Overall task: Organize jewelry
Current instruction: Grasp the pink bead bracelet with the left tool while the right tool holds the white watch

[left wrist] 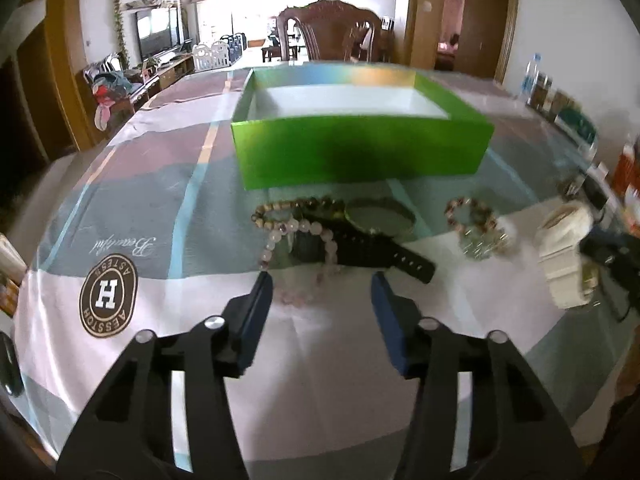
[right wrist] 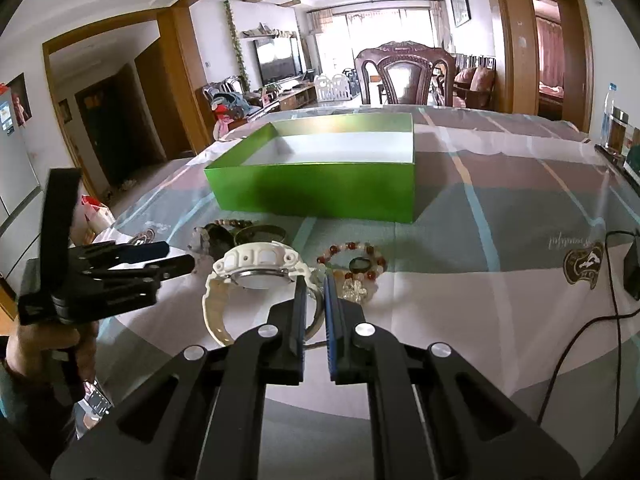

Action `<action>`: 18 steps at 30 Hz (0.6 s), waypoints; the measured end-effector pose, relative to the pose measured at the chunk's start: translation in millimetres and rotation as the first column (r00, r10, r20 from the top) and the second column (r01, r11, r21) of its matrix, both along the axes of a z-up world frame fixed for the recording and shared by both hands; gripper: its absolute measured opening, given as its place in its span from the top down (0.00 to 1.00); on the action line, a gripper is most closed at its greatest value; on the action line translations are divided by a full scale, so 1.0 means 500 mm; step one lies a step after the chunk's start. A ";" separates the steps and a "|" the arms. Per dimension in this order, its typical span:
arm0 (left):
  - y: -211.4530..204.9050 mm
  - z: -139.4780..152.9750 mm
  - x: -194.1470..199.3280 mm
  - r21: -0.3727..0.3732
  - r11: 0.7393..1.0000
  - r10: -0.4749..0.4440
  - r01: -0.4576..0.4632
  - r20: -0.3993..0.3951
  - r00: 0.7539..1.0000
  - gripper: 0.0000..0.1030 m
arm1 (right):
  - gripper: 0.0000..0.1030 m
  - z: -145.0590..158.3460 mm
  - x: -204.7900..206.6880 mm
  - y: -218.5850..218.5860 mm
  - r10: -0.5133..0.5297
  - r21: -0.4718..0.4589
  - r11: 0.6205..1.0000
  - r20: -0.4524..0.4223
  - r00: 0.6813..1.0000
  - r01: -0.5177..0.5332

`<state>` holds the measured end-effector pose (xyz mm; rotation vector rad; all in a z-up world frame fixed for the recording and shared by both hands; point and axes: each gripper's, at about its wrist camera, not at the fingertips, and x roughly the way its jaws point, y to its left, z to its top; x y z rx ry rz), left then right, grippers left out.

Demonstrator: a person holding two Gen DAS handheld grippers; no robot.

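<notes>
An open green box [left wrist: 360,152] with a white inside stands on the table, also in the right wrist view [right wrist: 316,192]. In front of it lie a pink bead bracelet [left wrist: 298,240], a brown bead bracelet [left wrist: 296,206], a black watch [left wrist: 384,254], a round bangle [left wrist: 380,218], a mixed bead bracelet [left wrist: 474,220] and a white watch [left wrist: 564,252]. My left gripper [left wrist: 322,280] is open just before the pink beads, and shows at the left in the right wrist view [right wrist: 176,256]. My right gripper [right wrist: 316,280] is shut on the white watch's strap [right wrist: 256,268].
The table carries a patterned cloth under glass [left wrist: 160,220]. A wooden chair [right wrist: 408,72] stands behind it. Bottles and packets [left wrist: 560,108] line the right edge. A black cable [right wrist: 592,328] and adapter [right wrist: 632,268] lie at the right.
</notes>
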<state>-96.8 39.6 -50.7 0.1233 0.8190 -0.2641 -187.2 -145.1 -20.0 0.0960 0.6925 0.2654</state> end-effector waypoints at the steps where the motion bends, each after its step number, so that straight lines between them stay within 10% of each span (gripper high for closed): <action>1: -0.003 -0.005 0.003 0.006 1.000 -0.007 0.007 -0.002 1.000 0.58 | 0.92 0.000 0.000 0.001 0.000 0.000 1.000 -0.001 1.000 0.000; 9: -0.021 -0.043 0.038 0.017 1.000 -0.006 0.007 -0.044 0.999 0.91 | 0.92 -0.006 0.003 0.006 0.013 -0.008 1.000 -0.018 1.000 -0.013; 18: 0.031 0.030 -0.013 -0.117 0.992 0.047 -0.040 0.059 0.997 0.92 | 0.92 -0.002 -0.003 0.013 0.018 -0.008 1.000 -0.010 1.000 -0.018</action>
